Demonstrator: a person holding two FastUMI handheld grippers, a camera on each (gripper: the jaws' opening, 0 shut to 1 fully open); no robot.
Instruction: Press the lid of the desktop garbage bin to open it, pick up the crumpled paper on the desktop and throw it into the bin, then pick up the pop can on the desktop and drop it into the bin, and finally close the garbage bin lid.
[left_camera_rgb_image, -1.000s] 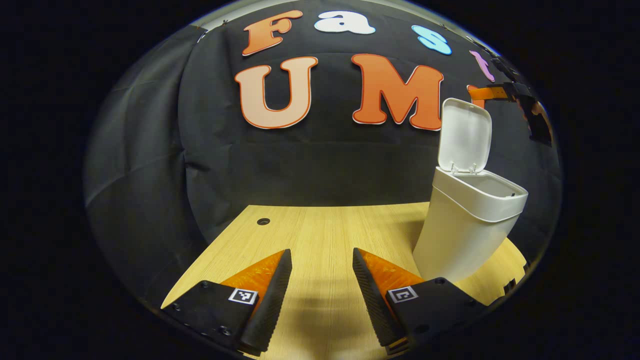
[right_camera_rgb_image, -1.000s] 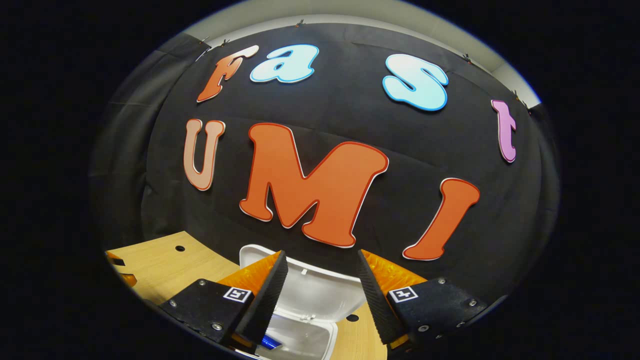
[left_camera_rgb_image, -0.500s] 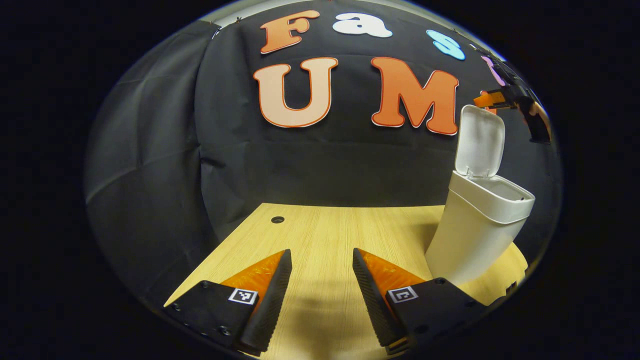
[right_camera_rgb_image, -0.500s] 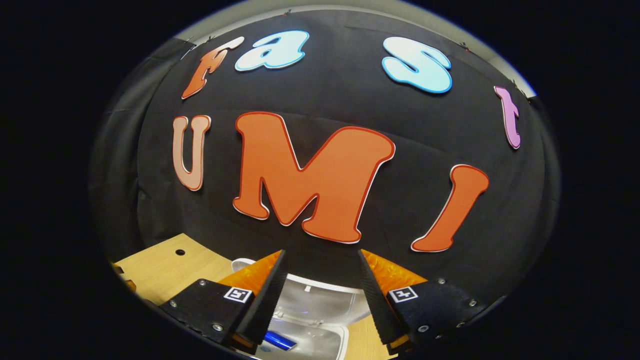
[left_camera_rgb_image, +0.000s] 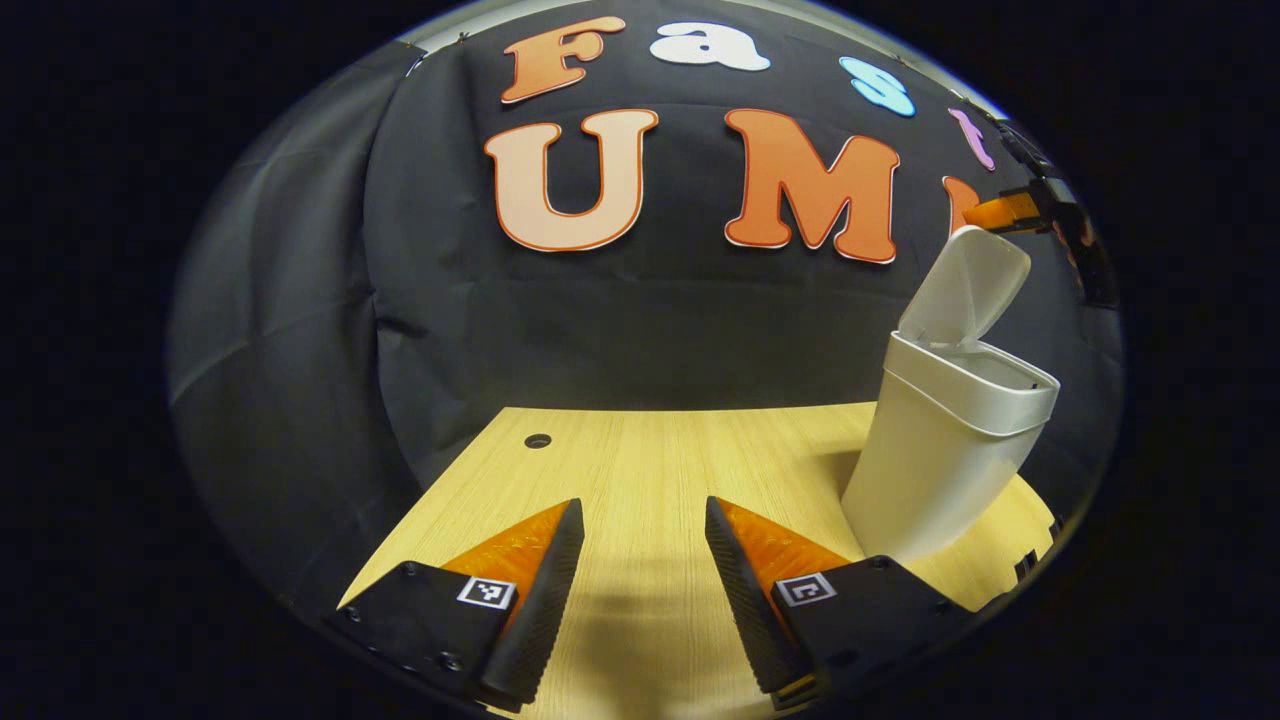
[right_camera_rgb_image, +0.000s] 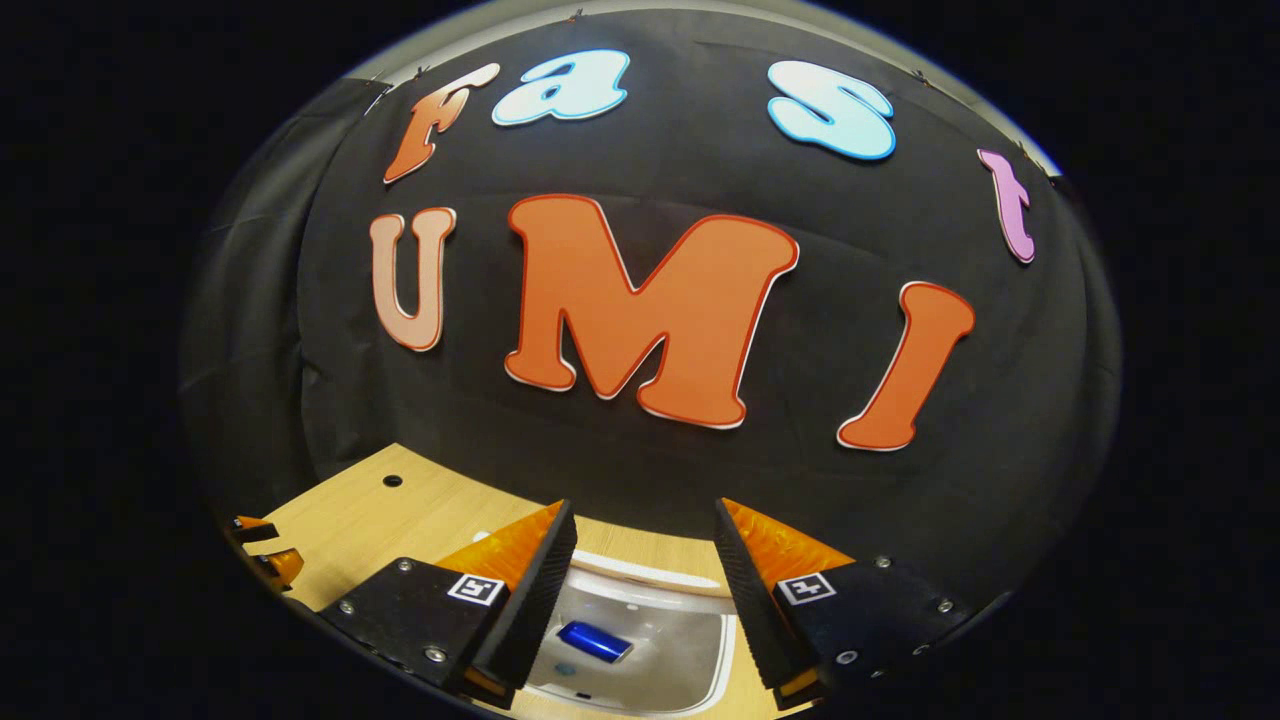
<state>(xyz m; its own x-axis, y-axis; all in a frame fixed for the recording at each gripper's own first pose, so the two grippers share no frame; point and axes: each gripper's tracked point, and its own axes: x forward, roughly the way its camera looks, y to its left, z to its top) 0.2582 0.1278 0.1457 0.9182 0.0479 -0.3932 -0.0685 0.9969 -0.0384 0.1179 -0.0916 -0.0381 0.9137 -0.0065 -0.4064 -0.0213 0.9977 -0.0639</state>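
The white desktop bin (left_camera_rgb_image: 940, 470) stands at the right of the wooden table in the left gripper view. Its lid (left_camera_rgb_image: 965, 285) leans forward over the opening, roughly halfway down. My right gripper (left_camera_rgb_image: 1010, 212) touches the lid's top edge from behind. In the right gripper view, my right gripper (right_camera_rgb_image: 643, 505) is open, with the lid's rim (right_camera_rgb_image: 640, 570) just below its fingers. A blue pop can (right_camera_rgb_image: 593, 640) lies inside the bin (right_camera_rgb_image: 715, 660). My left gripper (left_camera_rgb_image: 643, 505) hovers open over bare table to the left of the bin, holding nothing.
The wooden table (left_camera_rgb_image: 640, 450) has a small round hole (left_camera_rgb_image: 537, 440) near its far left corner. Black cloth walls close in the back and left. My left gripper (right_camera_rgb_image: 265, 550) shows small at the far left of the right gripper view.
The lid has tipped from upright to leaning forward over the opening. My right gripper has come down and forward with it. The left gripper has barely shifted.
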